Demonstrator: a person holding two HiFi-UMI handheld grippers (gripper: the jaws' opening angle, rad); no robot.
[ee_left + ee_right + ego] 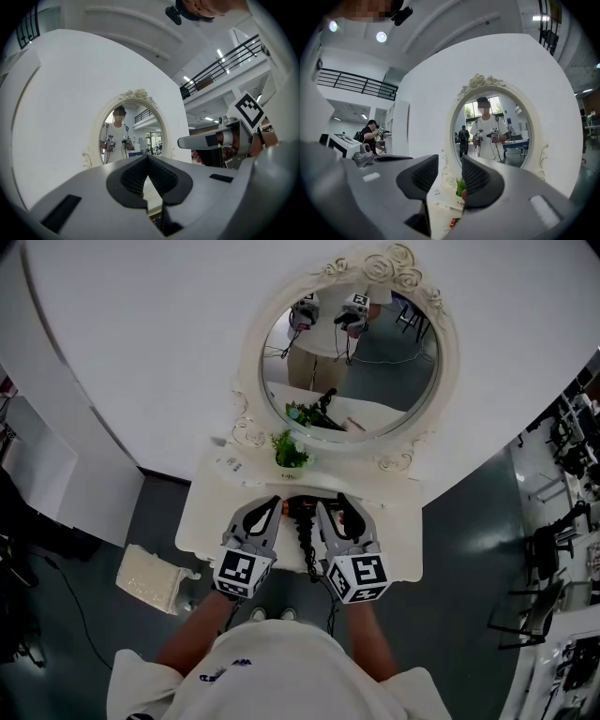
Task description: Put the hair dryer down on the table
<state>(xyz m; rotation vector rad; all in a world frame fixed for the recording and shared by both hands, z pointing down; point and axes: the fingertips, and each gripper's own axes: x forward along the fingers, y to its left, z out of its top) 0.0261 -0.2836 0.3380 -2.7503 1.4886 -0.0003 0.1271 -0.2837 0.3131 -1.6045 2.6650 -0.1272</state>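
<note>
The hair dryer [300,512], dark with orange, lies on the white dressing table [208,514] between my two grippers, and its black coiled cord [306,546] trails toward the front edge. My left gripper [274,505] sits just left of it; in the left gripper view this gripper [148,161] has its pad tips touching and holds nothing. Just right of the dryer is my right gripper [331,504]. In the right gripper view this gripper [450,176] shows a clear gap between its pads with nothing in it. A bit of orange [453,223] shows low below the jaws.
An ornate oval mirror [352,352] stands at the back of the table, reflecting the person and both grippers. A small green plant [291,451] and a small white item [230,463] sit in front of it. A pale box [150,577] lies on the floor at left.
</note>
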